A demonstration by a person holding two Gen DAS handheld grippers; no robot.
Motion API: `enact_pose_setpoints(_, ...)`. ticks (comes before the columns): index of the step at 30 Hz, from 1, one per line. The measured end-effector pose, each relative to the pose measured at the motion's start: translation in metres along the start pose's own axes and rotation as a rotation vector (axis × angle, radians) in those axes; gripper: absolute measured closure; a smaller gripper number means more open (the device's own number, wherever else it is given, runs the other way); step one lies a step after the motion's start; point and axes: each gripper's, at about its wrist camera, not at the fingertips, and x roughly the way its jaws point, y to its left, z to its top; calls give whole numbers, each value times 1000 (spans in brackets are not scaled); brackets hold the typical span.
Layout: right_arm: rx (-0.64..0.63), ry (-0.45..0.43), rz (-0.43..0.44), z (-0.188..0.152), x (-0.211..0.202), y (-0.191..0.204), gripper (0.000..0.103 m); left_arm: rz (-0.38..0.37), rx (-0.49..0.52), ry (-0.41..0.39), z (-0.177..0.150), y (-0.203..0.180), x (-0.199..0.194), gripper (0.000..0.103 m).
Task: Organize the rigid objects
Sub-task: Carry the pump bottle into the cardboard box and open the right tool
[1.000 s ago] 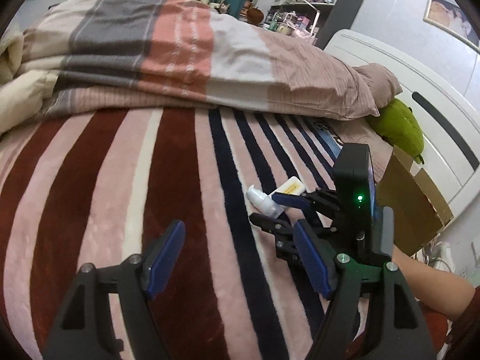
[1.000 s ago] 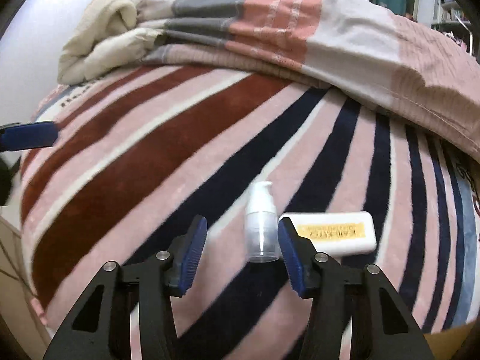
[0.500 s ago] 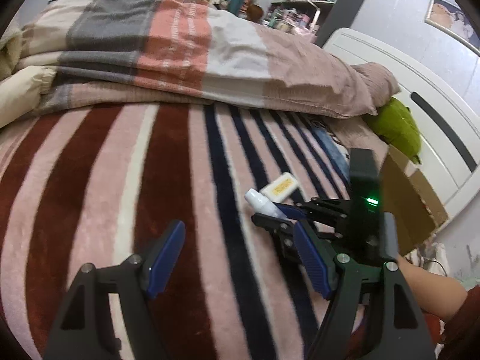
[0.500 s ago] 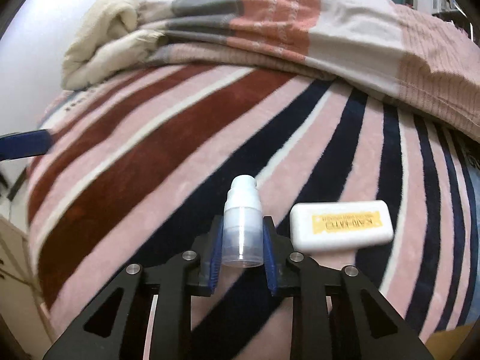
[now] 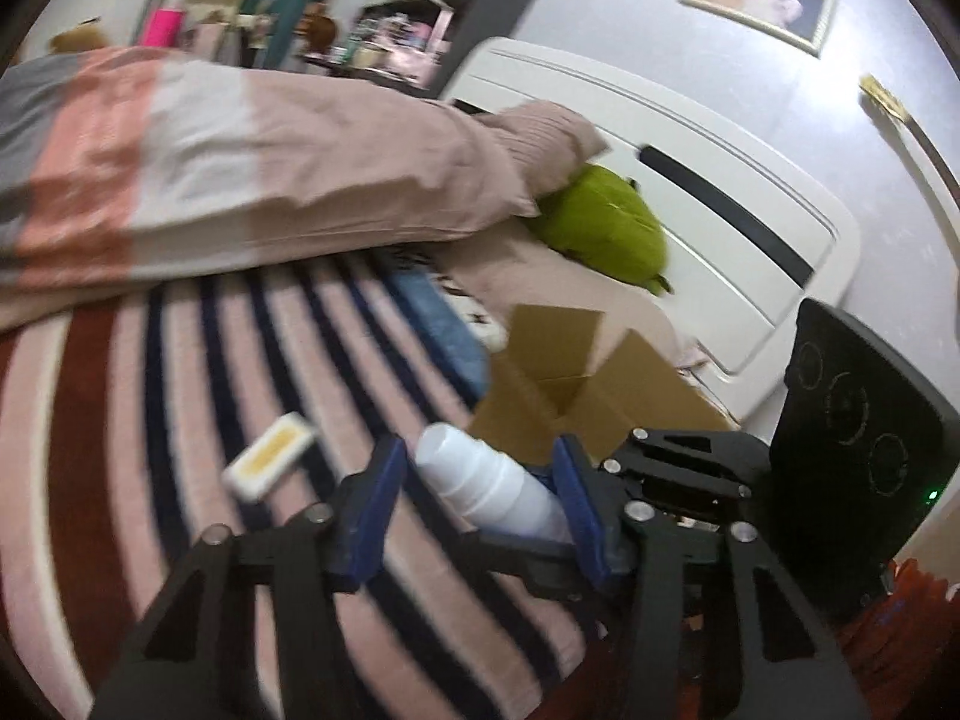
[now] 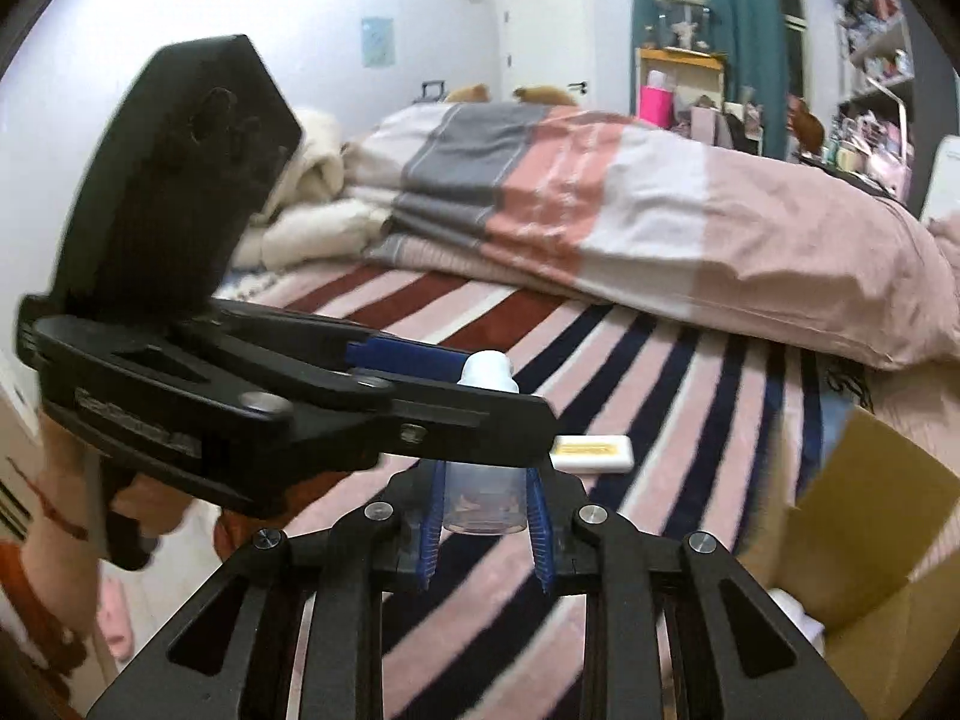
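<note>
My right gripper (image 6: 483,531) is shut on a clear pump bottle (image 6: 485,498) with a white cap, held above the striped blanket. In the left wrist view the bottle (image 5: 486,489) lies between the open blue pads of my left gripper (image 5: 474,510), which straddle it without clear contact. My left gripper also crosses in front of the bottle in the right wrist view (image 6: 444,369). A white flat case with a yellow label (image 5: 270,456) lies on the blanket; it also shows in the right wrist view (image 6: 591,453).
An open cardboard box (image 5: 576,402) stands at the bed's right side, also seen in the right wrist view (image 6: 876,546). A folded duvet (image 6: 600,210) lies across the bed behind. A green plush (image 5: 606,228) rests by the white headboard (image 5: 690,192).
My right gripper has lifted the pump bottle off the blanket and swung toward the box. My left gripper has moved in so its open pads flank the bottle.
</note>
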Motion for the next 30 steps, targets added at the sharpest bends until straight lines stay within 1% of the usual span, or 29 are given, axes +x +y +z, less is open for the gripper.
enact_pose_setpoints(1,9,-11,-29,-1,-8,-8,83,-21,6,11,6,-8,10,62)
enact_pose_setpoints(4,61,-29,-68,-4,-27,-36,83,-42,41,31,23,-30,36,66)
enact_pose_setpoints(8,82,-43,-150,-11,-46,-65,83,-79,68,92,41,-55,78,67)
enact_pose_setpoints(13,168,14,-195,-24,-58,-106,83,-68,86,197,50,-75,127,67)
enact_pose_setpoints(16,184,69,-252,-34,-57,-121,83,-40,93,244,51,-80,146,67)
enact_pose_setpoints(17,202,81,-254,-37,-57,-125,83,-30,101,257,51,-83,151,66)
enact_pose_setpoints(18,222,95,-252,-38,-56,-130,83,-19,110,262,51,-85,152,62)
enact_pose_setpoints(19,237,104,-254,-41,-56,-134,83,-1,124,266,51,-88,153,54)
enact_pose_setpoints(20,249,111,-263,-42,-57,-136,83,9,132,265,51,-90,153,49)
enact_pose_setpoints(21,260,115,-275,-43,-58,-139,82,24,142,260,51,-91,151,41)
enact_pose_setpoints(22,267,118,-280,-44,-60,-141,76,35,147,255,51,-91,149,36)
enact_pose_setpoints(23,276,121,-282,-45,-61,-143,67,50,152,246,51,-92,145,35)
enact_pose_setpoints(25,289,120,-288,-46,-66,-142,59,91,179,205,52,-93,130,34)
enact_pose_setpoints(26,286,116,-292,-46,-67,-140,58,113,191,175,53,-93,120,33)
enact_pose_setpoints(28,267,95,-314,-43,-71,-131,58,144,195,122,54,-88,98,26)
enact_pose_setpoints(30,243,55,-295,-34,-73,-117,58,195,169,57,55,-77,71,20)
